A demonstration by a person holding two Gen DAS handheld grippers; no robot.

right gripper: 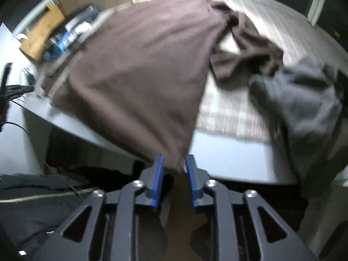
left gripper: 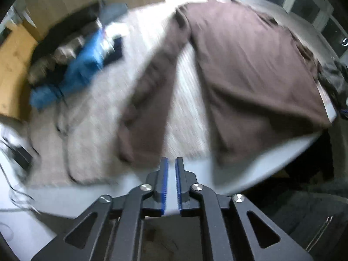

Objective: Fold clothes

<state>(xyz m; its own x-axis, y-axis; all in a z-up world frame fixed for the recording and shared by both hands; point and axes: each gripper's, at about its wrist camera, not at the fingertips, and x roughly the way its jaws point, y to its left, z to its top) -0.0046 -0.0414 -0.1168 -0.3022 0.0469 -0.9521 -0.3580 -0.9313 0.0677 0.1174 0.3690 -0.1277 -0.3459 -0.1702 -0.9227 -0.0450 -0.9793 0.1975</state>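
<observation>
A brown long-sleeved shirt (left gripper: 250, 65) lies spread on a pale mat (left gripper: 187, 100) on the white table. One sleeve (left gripper: 148, 100) runs down toward my left gripper (left gripper: 171, 163), which is nearly shut, empty, and sits just below the cuff. In the right wrist view the shirt's body (right gripper: 141, 71) stretches toward me, and its bottom corner hangs between the fingers of my right gripper (right gripper: 174, 163), whose jaws stand a little apart around the cloth. The other sleeve (right gripper: 245, 45) is crumpled at the far right. Both views are motion-blurred.
A grey garment (right gripper: 304, 104) lies heaped at the right, hanging over the table edge (right gripper: 239, 163). A blue cloth (left gripper: 71, 76) and dark items sit at the left by a wooden box (left gripper: 13, 65). Cables (left gripper: 13, 148) lie at the left.
</observation>
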